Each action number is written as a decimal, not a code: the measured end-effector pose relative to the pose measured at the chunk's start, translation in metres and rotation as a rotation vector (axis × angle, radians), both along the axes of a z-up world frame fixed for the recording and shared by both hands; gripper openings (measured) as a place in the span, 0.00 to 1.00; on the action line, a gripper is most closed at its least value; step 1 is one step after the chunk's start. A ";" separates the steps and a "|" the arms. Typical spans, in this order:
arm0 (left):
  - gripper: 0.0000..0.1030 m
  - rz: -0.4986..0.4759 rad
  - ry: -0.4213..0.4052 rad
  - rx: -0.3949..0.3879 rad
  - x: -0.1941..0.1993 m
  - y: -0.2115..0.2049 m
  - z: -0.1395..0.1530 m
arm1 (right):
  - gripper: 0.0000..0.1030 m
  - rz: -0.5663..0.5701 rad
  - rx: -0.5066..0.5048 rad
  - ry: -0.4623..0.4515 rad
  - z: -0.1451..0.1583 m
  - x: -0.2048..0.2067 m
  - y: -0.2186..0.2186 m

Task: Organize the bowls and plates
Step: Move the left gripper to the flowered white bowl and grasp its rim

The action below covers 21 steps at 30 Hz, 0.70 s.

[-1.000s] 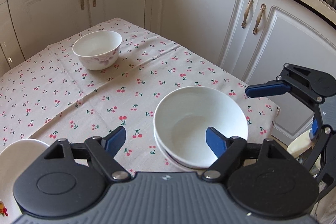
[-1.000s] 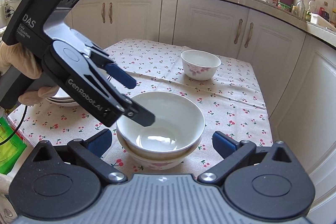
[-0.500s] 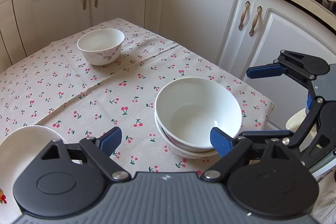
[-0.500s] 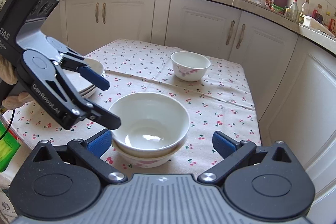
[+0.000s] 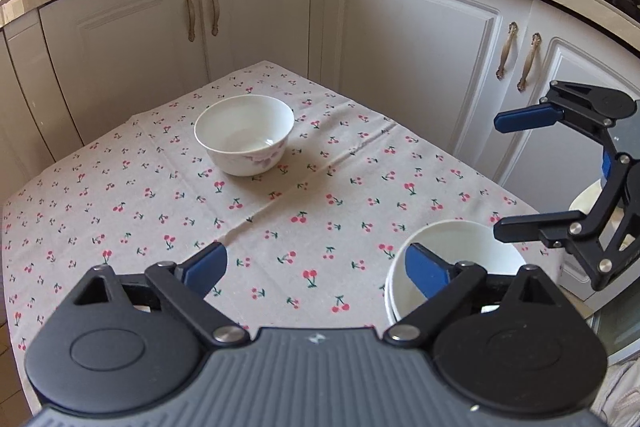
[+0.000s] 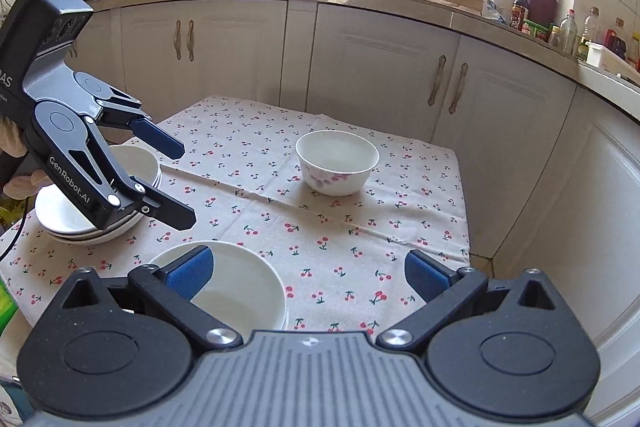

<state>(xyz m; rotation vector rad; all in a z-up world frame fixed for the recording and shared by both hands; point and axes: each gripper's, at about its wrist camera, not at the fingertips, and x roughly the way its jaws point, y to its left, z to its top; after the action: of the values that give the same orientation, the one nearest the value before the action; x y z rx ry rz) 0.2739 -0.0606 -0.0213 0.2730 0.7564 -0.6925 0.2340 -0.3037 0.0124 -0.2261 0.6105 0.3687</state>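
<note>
On surface | lone bowl point(image 5: 245, 135) upright, mouth up, 11 o'clock | nested bowls point(image 6: 236, 291) upright | left hand-held gripper point(image 5: 316, 265) opening, empty | right hand-held gripper point(image 6: 306, 273) released

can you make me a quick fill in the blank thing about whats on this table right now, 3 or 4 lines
1. The tablecloth is printed with small red ____.
2. The lone bowl far from the grippers has a ____ pattern on its outside.
3. The stacked bowls near the right gripper number ____.
4. The left gripper hangs over a stack of ____ with nothing between its opening jaws.

Missing words: cherries; floral; two; plates
</note>
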 end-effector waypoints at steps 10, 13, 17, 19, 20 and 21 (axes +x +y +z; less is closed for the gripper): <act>0.93 0.010 -0.005 0.034 0.071 -0.020 -0.003 | 1.00 0.043 -0.036 0.030 -0.004 0.066 -0.013; 0.93 0.021 -0.011 0.039 0.092 -0.024 -0.006 | 1.00 0.054 -0.055 0.031 -0.008 0.087 -0.014; 0.93 0.040 0.000 0.033 0.117 -0.030 -0.010 | 1.00 0.077 -0.053 0.036 -0.015 0.113 -0.017; 0.93 0.044 0.009 0.032 0.128 -0.033 -0.013 | 1.00 0.094 -0.055 0.037 -0.019 0.125 -0.017; 0.93 0.050 0.014 0.033 0.134 -0.035 -0.015 | 1.00 0.106 -0.055 0.038 -0.022 0.131 -0.016; 0.93 0.052 0.019 0.034 0.139 -0.036 -0.016 | 1.00 0.118 -0.055 0.040 -0.024 0.136 -0.016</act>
<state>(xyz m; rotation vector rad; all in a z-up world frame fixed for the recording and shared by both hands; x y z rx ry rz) 0.4126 -0.0969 -0.0375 0.2772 0.7911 -0.6345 0.3701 -0.3198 -0.0119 -0.3095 0.6485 0.4714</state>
